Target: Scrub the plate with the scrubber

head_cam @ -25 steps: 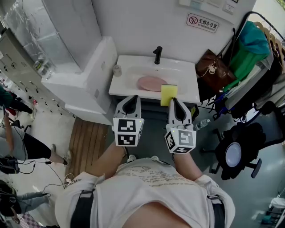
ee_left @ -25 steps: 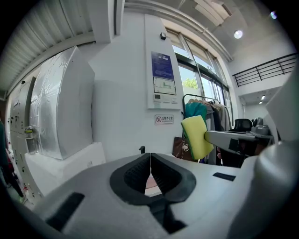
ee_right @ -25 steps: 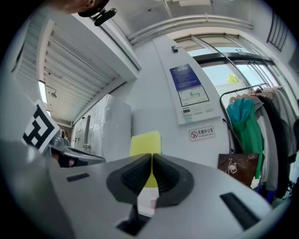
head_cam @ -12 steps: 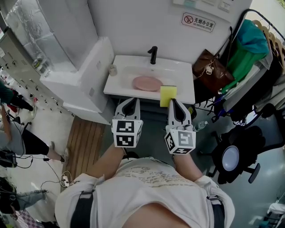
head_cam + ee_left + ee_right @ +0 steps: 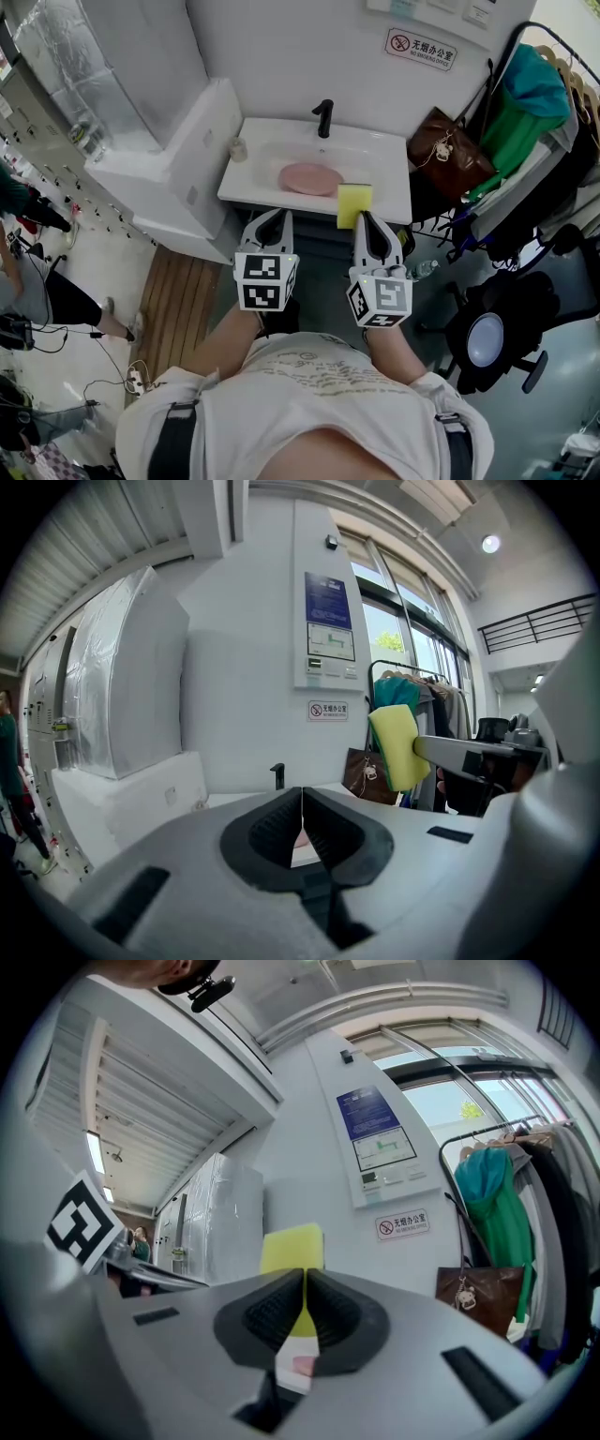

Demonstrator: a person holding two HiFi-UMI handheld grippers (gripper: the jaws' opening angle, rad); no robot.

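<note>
scrubbing not yet begun: the right gripper (image 5: 366, 219) grips the yellow scrubber (image 5: 354, 202) short of the sink (image 5: 380, 157), where the pink plate (image 5: 311, 178) lies; the left gripper (image 5: 278, 218) is clenched and empty.

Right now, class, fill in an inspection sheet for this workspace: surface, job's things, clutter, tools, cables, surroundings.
Surface: white sink counter against the wall, black tap at the back.
Job's things: pink plate lies in the basin; yellow scrubber is held on edge near the counter's front, apart from the plate.
Clutter: small cup on the counter's left side.
Tools: left tool shut, empty; right tool shut on the scrubber.
Cables: loose cables on the floor, far left.
Surroundings: brown bag, clothes rack and black chair at right; people at left.
</note>
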